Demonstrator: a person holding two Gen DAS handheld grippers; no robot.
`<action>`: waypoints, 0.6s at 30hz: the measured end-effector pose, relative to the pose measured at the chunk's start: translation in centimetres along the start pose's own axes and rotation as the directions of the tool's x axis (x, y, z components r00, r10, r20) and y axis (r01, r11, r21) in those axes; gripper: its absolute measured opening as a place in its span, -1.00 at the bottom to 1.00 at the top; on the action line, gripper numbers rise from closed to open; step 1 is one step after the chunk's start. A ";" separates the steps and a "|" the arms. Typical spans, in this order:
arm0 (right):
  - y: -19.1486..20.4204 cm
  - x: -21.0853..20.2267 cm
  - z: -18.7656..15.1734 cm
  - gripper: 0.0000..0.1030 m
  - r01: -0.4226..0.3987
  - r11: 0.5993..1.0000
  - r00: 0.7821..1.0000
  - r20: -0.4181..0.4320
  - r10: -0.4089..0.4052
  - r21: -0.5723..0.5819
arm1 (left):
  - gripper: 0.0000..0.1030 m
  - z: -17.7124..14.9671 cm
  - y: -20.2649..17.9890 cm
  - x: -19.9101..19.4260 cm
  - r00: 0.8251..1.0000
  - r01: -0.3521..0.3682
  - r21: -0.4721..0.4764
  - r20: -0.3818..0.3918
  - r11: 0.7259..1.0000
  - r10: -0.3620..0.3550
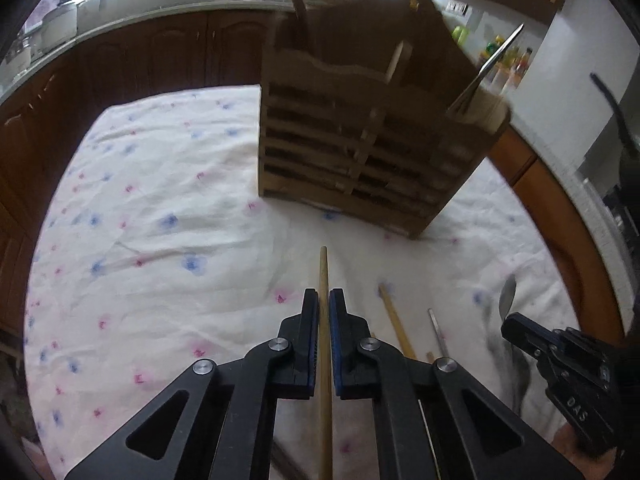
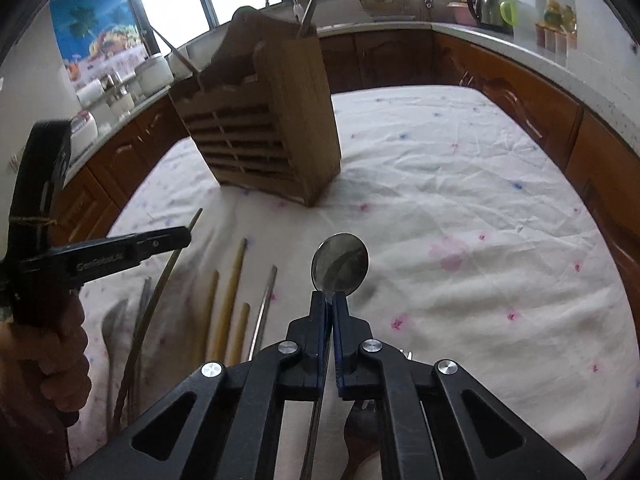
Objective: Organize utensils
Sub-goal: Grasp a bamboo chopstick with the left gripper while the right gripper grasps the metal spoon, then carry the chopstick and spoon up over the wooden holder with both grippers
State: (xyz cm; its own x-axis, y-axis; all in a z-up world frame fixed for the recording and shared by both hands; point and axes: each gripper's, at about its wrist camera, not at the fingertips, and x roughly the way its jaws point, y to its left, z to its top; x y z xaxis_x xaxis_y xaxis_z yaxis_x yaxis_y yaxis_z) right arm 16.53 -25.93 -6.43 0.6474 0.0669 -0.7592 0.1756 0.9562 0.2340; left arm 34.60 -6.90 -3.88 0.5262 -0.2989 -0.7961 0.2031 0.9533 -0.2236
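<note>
Utensils are only partly sorted: a few handles already stand in the wooden holder (image 2: pixel 264 120) at upper centre of the right view, while chopsticks (image 2: pixel 232 300) and other pieces lie loose on the floral cloth (image 2: pixel 460 200) at lower left. Left gripper (image 1: pixel 324 304) is clenched on one chopstick (image 1: pixel 323 276); right gripper (image 2: pixel 331 306) is clenched on a spoon (image 2: pixel 340 264). Both, I judge, are bound for the holder

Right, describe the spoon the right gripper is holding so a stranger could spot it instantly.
Start at the wooden utensil holder on the floral tablecloth. In front of it, the right gripper is shut on a metal spoon. Unlike the chopsticks lying alongside, it has a round shiny bowl.
</note>
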 end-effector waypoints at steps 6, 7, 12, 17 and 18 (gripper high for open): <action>-0.3 -1.7 0.6 -0.93 -0.044 0.998 0.997 0.059 0.042 0.038 | -0.93 -0.3 0.8 -4.0 0.997 0.049 -0.026 0.065 0.998 -0.047; -0.3 -1.9 0.6 -0.93 -0.050 0.998 0.997 0.067 0.047 0.042 | -0.93 -0.4 0.9 -4.7 0.995 0.058 -0.030 0.078 0.998 -0.056; 0.2 -3.5 1.2 -0.94 -0.072 0.996 0.991 0.119 0.066 0.048 | -0.93 -1.3 1.2 -8.0 0.988 0.086 -0.031 0.135 0.996 -0.081; 0.7 -5.2 1.6 -0.94 -0.085 0.996 0.982 0.170 0.077 0.041 | -0.93 -2.0 1.6 -10.8 0.979 0.113 -0.037 0.177 0.993 -0.105; 0.8 -5.5 1.7 -0.95 -0.086 0.996 0.981 0.179 0.078 0.037 | -0.93 -2.2 1.8 -11.2 0.977 0.118 -0.038 0.185 0.992 -0.109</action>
State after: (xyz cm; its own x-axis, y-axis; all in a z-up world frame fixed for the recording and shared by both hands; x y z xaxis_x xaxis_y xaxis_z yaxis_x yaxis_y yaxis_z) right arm 14.34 -25.98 -1.01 0.7815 0.0887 -0.6176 0.1472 0.9357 0.3207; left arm 27.22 -1.78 3.41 0.6444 -0.4038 -0.6494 0.2325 0.9125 -0.3367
